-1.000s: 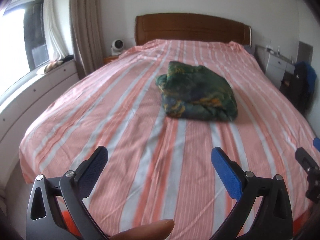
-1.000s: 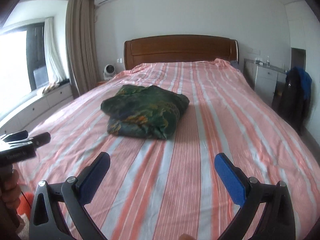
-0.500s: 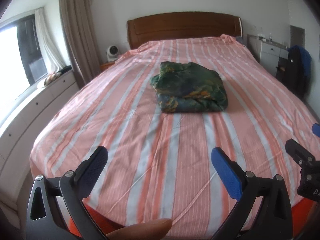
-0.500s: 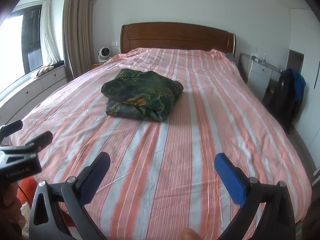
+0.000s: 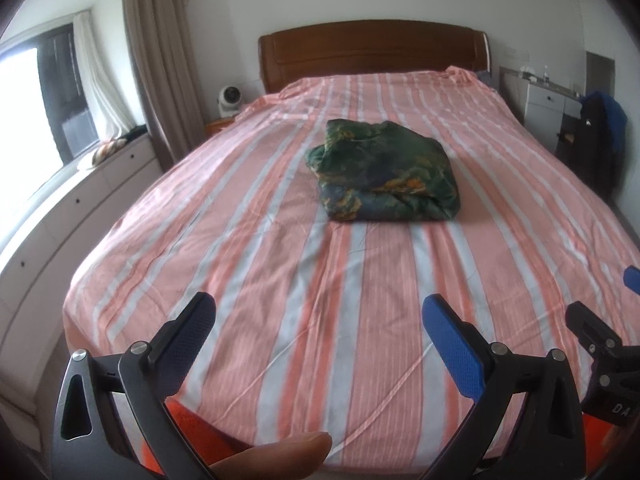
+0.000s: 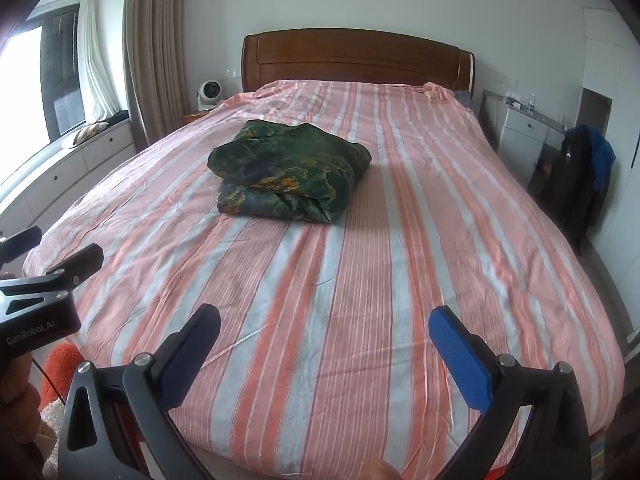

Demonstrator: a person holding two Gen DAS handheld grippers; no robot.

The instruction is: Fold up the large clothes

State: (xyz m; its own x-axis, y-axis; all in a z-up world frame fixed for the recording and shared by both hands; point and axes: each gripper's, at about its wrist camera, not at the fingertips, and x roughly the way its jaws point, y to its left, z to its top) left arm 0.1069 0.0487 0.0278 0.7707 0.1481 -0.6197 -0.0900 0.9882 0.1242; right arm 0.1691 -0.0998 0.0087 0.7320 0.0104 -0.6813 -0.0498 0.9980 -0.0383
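The garment lies as a folded bundle mid-bed, well apart from the left gripper and right gripper, both wide and empty at the foot, so folding looks done.

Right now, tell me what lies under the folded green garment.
The folded green garment rests directly on the pink striped bedsheet. Whether anything is tucked beneath it or between its folds cannot be seen; the cloth covers that patch.
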